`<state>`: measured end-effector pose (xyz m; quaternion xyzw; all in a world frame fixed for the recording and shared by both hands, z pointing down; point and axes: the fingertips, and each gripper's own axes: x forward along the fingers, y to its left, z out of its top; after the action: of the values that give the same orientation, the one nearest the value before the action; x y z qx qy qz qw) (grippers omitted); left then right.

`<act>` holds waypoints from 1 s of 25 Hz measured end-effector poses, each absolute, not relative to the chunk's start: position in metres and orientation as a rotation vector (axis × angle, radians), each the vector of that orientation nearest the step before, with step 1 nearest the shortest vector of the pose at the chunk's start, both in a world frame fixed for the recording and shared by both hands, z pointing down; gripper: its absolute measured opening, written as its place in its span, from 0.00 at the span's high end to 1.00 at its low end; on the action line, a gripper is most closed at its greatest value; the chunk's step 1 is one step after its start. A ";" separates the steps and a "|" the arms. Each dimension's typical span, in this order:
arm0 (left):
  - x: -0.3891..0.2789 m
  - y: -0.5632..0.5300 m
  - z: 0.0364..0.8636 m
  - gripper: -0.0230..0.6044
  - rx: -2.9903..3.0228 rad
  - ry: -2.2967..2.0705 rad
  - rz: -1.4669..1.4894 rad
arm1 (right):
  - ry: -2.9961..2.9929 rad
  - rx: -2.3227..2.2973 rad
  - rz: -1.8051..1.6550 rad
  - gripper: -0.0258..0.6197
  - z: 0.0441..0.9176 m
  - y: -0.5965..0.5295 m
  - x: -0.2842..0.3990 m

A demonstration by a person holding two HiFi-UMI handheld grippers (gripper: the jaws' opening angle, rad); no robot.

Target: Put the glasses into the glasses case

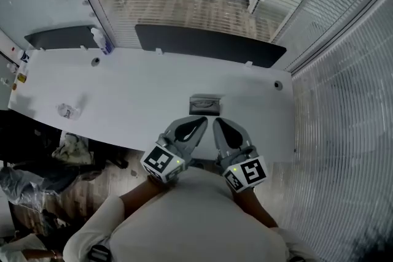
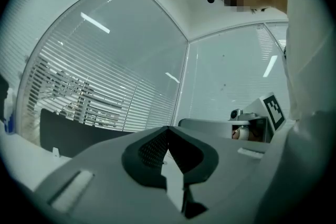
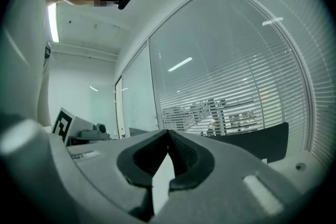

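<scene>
Both grippers are held level, left gripper (image 1: 198, 124) and right gripper (image 1: 220, 127), fingers pressed together on nothing. The glasses case (image 1: 204, 105) is seen at their 12 o'clock on the white worktop (image 1: 135, 101).

Right gripper (image 3: 168, 135) pointed level; jaws met tip to tip, nothing between. Beyond stood glass wall with slatted blinds (image 3: 236, 97), dark partition (image 3: 260, 143) below them. White table (image 3: 315, 157) showed at lower right, round grommet (image 3: 299, 167) in it. Left gripper's marker cube (image 3: 64, 124) sat at far left.

I'm seeing the dark grey glasses case (image 1: 204, 105) lying flat, apparently shut, just beyond the fingertips of the left gripper (image 1: 203, 121) and right gripper (image 1: 217, 122).
</scene>
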<state>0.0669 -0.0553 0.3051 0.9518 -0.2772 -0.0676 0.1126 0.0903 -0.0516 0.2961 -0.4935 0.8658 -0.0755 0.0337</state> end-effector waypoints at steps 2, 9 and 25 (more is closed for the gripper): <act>0.066 -0.057 0.305 0.96 2.783 -0.831 -0.202 | 2.666 -1.518 -0.256 0.96 0.298 -0.053 0.090; 0.065 -0.060 0.313 0.96 2.741 -0.844 -0.180 | 2.701 -1.547 -0.209 0.96 0.302 -0.054 0.089; 0.069 -0.066 0.322 0.96 2.703 -0.844 -0.170 | 2.692 -1.548 -0.225 0.96 0.301 -0.061 0.093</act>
<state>0.0687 -0.0657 0.3215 0.9418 -0.2941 -0.0593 0.1519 0.0931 -0.0609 0.3010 -0.4971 0.8646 -0.0723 0.0143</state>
